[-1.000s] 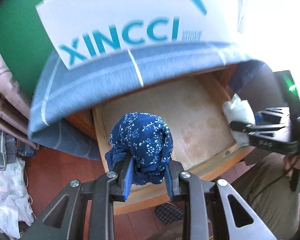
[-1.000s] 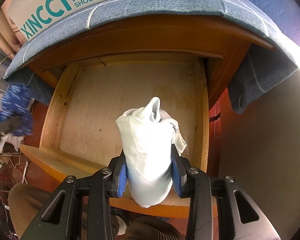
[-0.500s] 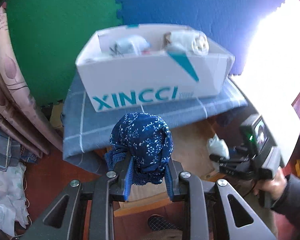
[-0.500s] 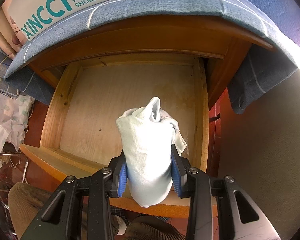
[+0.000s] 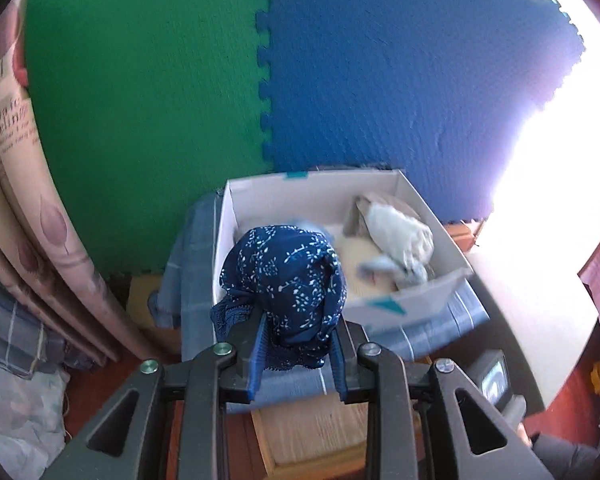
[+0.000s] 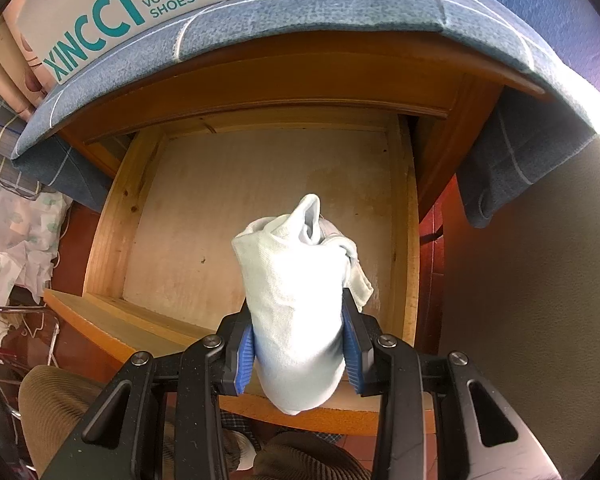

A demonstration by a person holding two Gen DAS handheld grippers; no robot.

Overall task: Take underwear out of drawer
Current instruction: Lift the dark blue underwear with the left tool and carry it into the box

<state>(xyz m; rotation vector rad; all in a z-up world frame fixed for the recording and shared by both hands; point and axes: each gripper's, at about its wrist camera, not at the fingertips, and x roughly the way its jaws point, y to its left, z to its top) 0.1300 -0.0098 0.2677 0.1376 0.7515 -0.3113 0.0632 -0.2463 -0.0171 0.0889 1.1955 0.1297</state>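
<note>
Your left hand-held gripper [image 5: 296,354] squeezes the dark blue flowery cloth underwear [image 5: 284,280] over the white cardboard shoe box [image 5: 428,292], so lower it inside before letting go, while your right hand-held gripper [image 6: 299,354] grips the pale rolled underwear [image 6: 296,304] above the open wooden drawer [image 6: 108,232].

Daylight floods from the right, blowing out that side of both views; the white box [image 5: 384,308] smears with motion blur, the pale cloth [image 6: 300,312] glares, fisheye bending and dark corners throughout.

Left gripper [image 5: 298,354] and right gripper [image 6: 300,354] both clamped, angled downward
</note>
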